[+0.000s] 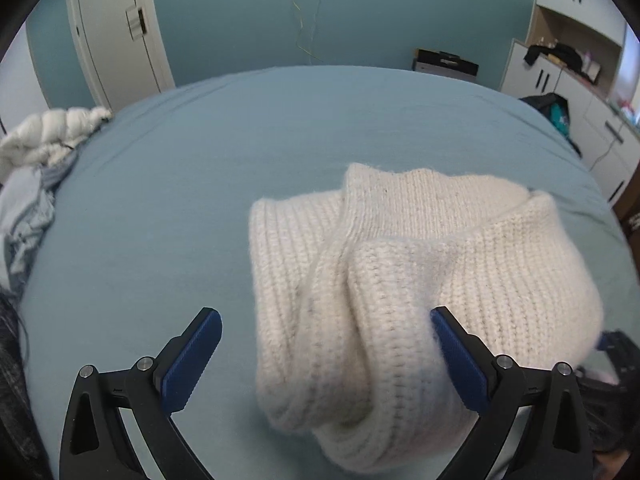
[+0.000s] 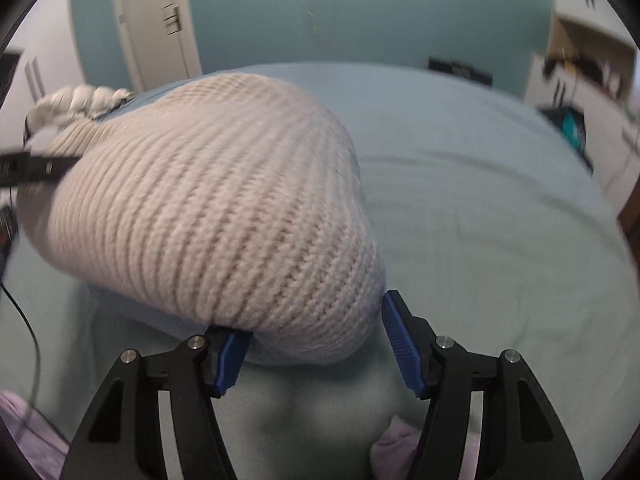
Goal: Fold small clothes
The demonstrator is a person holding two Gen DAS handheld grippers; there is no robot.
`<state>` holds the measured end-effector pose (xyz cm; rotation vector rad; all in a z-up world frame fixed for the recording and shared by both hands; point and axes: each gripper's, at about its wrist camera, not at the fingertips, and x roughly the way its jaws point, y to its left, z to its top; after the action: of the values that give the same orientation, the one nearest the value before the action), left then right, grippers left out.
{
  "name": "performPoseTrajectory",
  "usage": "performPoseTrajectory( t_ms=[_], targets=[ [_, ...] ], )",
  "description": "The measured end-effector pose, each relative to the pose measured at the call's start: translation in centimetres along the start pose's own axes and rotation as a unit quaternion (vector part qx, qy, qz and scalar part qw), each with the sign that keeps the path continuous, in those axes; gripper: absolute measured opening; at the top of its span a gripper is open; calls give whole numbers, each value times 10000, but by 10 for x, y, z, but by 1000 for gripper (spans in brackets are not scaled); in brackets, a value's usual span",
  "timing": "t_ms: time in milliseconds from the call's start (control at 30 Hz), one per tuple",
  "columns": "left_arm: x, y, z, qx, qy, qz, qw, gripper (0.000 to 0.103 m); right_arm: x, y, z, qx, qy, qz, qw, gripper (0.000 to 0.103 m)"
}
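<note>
My left hand-held gripper (image 1: 326, 344) stands spread around the white sweater (image 1: 420, 280) on the bed (image 1: 160, 200); my right hand-held gripper (image 2: 316, 340) is spread too, the sweater's edge between its jaws.

Teal wall (image 1: 240, 12) standing behind blue-sheeted bed (image 1: 160, 184); white door (image 1: 116, 28) showing far left, white cabinets (image 1: 576, 92) lining right side; daylight falling softly.

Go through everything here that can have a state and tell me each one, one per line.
cream knit garment: bunched and partly folded on the bed, not flat
left gripper: open, garment between its fingers, one pad against the knit
right gripper: open, partly closed round the garment's edge, not pinching it
bed sheet: spread, lightly wrinkled
white door: shut
pale clothes pile: crumpled at the bed's edge
</note>
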<state>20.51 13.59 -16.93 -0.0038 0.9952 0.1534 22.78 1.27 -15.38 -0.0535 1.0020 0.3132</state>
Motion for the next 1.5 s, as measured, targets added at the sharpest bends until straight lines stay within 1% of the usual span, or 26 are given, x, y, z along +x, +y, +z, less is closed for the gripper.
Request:
performPoseTrajectory(
  t_ms=[33, 100, 133, 167, 200, 233, 267, 300, 400, 433, 467, 500, 533, 567, 633, 767, 833, 867, 933, 1000, 1067, 1200, 1267, 1367, 1433, 1500],
  targets=[
    [2, -1, 0, 24, -1, 108, 9999, 103, -2, 1, 0, 20, 87, 20, 10000, 68],
    [4, 2, -1, 34, -12, 317, 9995, 103, -11, 6, 0, 83, 481, 323, 9983, 69],
    [6, 5, -1, 11, 14, 263, 9997, 103, -22, 2, -2, 132, 408, 560, 9975, 69],
    [7, 9, -1, -41, 54, 128, 9999, 103, -39, 0, -4, 217, 140, 848, 9961, 70],
    [9, 13, 0, -125, 111, -33, 9999, 103, -62, -6, 0, 355, -294, 1155, 9922, 71],
    [11, 16, 0, -228, 171, -148, 9995, 103, -75, -10, 5, 459, -577, 1233, 9896, 72],
    [12, 19, 0, -288, 202, -187, 9992, 103, -83, -12, 11, 564, -737, 1153, 9890, 76],
    [13, 21, 1, -334, 227, -230, 9989, 103, -83, -13, 20, 590, -642, 1044, 9907, 77],
    [14, 22, 1, -319, 250, -247, 9989, 103, -55, -12, 38, 499, -87, 892, 9947, 77],
    [14, 21, 1, -275, 258, -206, 9991, 103, -49, -10, 33, 432, 44, 837, 9955, 77],
    [15, 20, 1, -234, 254, -176, 9992, 103, -43, -12, 32, 382, 46, 855, 9956, 81],
    [16, 19, 2, -222, 246, -210, 9992, 103, -40, -14, 29, 369, -9, 690, 9969, 90],
    [16, 18, 2, -221, 277, -309, 9989, 103, -35, -19, 24, 378, 5, 499, 9980, 102],
    [17, 15, 2, -219, 306, -376, 9986, 103, -28, -23, 22, 408, 85, 441, 9982, 101],
    [18, 12, 3, -204, 290, -389, 9986, 103, -15, -34, 17, 624, 267, 538, 9962, 101],
    [15, 10, 1, -221, 236, -255, 9992, 103, -19, -35, 17, 532, 131, 517, 9972, 101],
    [12, 10, 0, -311, 217, -209, 9991, 103, -27, -40, 16, 635, 57, 756, 9951, 101],
    [8, 12, 0, -348, 204, -210, 9990, 103, -32, -47, 13, 789, -136, 1087, 9908, 101],
    [-2, 16, 3, -312, 257, -348, 9986, 103, -42, -61, 0, 1002, -583, 1434, 9829, 101],
    [-18, 30, 11, -355, 150, -570, 9976, 103, -54, -72, -12, 1288, -942, 1456, 9764, 101],
    [-32, 46, 18, -444, 12, -666, 9968, 103, -58, -85, -18, 1589, -1077, 1694, 9667, 101],
    [-44, 83, 22, -767, -218, -411, 9960, 103, -42, -98, -20, 1922, -787, 1901, 9595, 102],
    [-37, 104, 23, -999, -134, -381, 9942, 103, -32, -91, -16, 1984, -656, 1960, 9581, 102],
    [-11, 124, 20, -1106, 230, -220, 9934, 103, -31, -94, -16, 2058, -648, 2029, 9551, 102],
    [7, 131, 18, -1170, 360, -625, 9905, 103, -31, -94, -18, 2079, -635, 2059, 9541, 102],
    [29, 134, 15, -1281, 562, -1291, 9817, 103, -32, -93, -23, 2092, -606, 2102, 9531, 102]
  ],
)
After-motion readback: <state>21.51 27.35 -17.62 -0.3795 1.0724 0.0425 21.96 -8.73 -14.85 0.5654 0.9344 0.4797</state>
